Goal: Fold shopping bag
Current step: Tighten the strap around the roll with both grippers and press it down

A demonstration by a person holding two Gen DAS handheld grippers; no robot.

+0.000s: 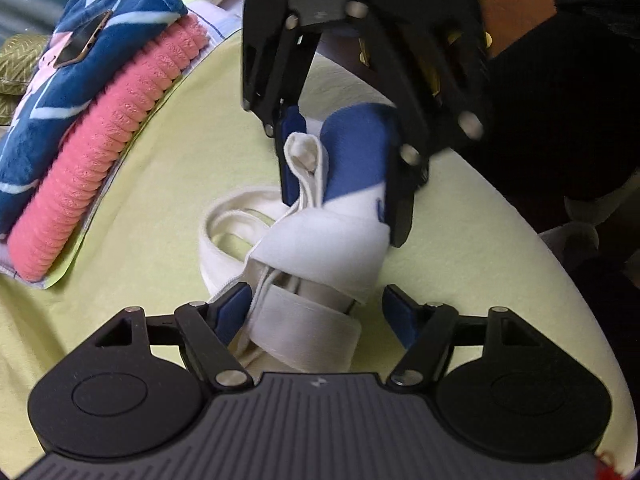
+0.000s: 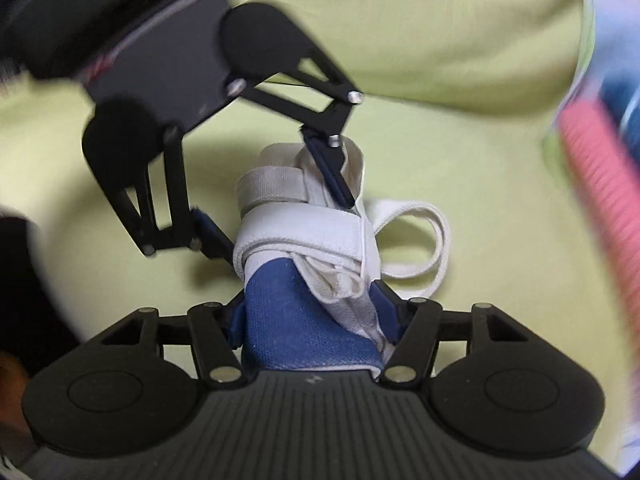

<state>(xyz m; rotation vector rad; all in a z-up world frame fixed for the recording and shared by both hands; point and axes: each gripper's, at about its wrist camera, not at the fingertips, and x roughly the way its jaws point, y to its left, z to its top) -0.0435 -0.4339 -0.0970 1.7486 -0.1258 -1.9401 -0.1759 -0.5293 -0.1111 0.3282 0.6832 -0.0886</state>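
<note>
Left gripper (image 1: 316,312) jaws stand wide around the near end of the bag (image 1: 320,236), pads apparently just off the cloth, though our view there is tight. The bag is a rolled blue-and-white bundle wrapped in its own strap (image 1: 224,216), lying on the yellow-green sheet (image 1: 160,160). Right gripper (image 2: 316,320) is clamped on the blue end. Beyond, a pink towel (image 1: 108,152) and blue towel (image 1: 80,60) are stacked.

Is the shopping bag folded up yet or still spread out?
Folded: the shopping bag is a compact white-and-blue bundle with the strap looping loose beside it. The right claw is shut on it.
</note>
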